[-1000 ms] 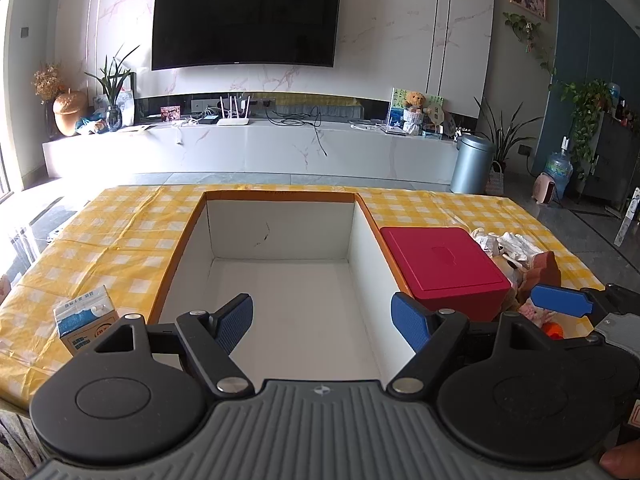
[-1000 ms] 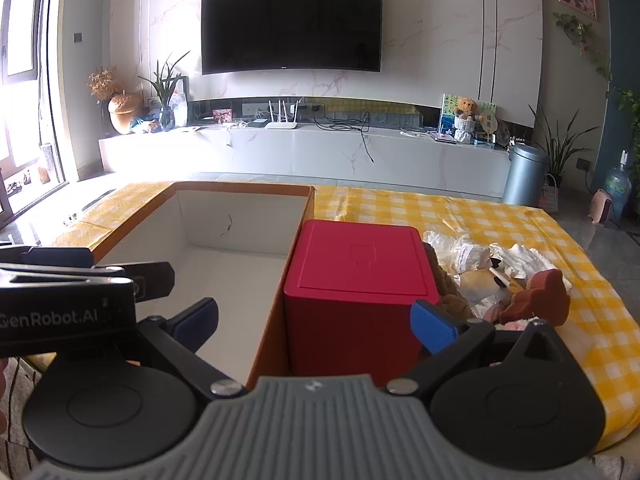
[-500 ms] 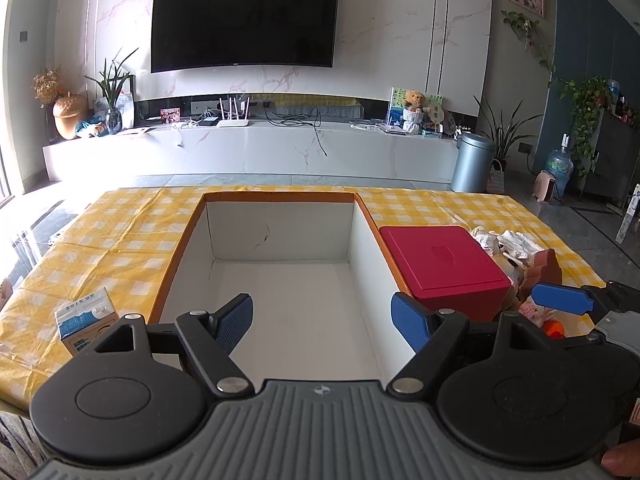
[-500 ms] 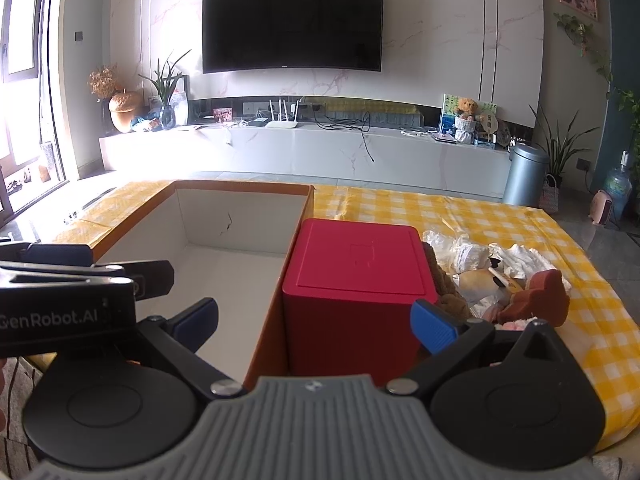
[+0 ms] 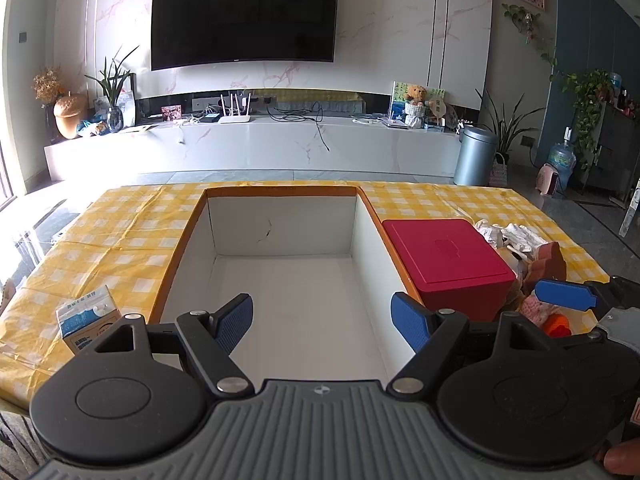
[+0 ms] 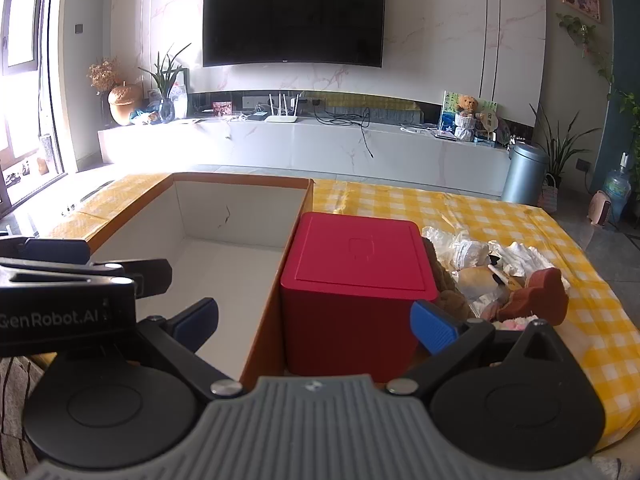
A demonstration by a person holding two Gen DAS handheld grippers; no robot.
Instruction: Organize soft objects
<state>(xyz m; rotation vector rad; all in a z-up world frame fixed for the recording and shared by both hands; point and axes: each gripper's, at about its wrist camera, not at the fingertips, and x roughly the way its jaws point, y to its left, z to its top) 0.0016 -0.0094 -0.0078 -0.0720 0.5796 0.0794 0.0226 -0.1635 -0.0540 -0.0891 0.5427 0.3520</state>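
Note:
A large open cardboard box [image 5: 280, 280] [image 6: 224, 216] with a white inside sits on the yellow checked tablecloth and holds nothing that shows. To its right stands a red lidded box [image 5: 448, 260] [image 6: 356, 280]. Behind and right of the red box lies a heap of soft things: white cloth pieces [image 6: 472, 248], a brown plush [image 6: 536, 292] [image 5: 548, 260] and something pink [image 5: 536, 308]. My left gripper [image 5: 322, 320] hovers open over the cardboard box's near end. Facing the red box's front, my right gripper [image 6: 316, 320] is open too. Both hold nothing.
A small blue and white milk carton [image 5: 86, 316] stands on the cloth left of the cardboard box. The table's right edge [image 6: 616, 320] runs close to the soft heap. Beyond the table are a white TV bench [image 5: 256, 148] and a grey bin [image 5: 476, 156].

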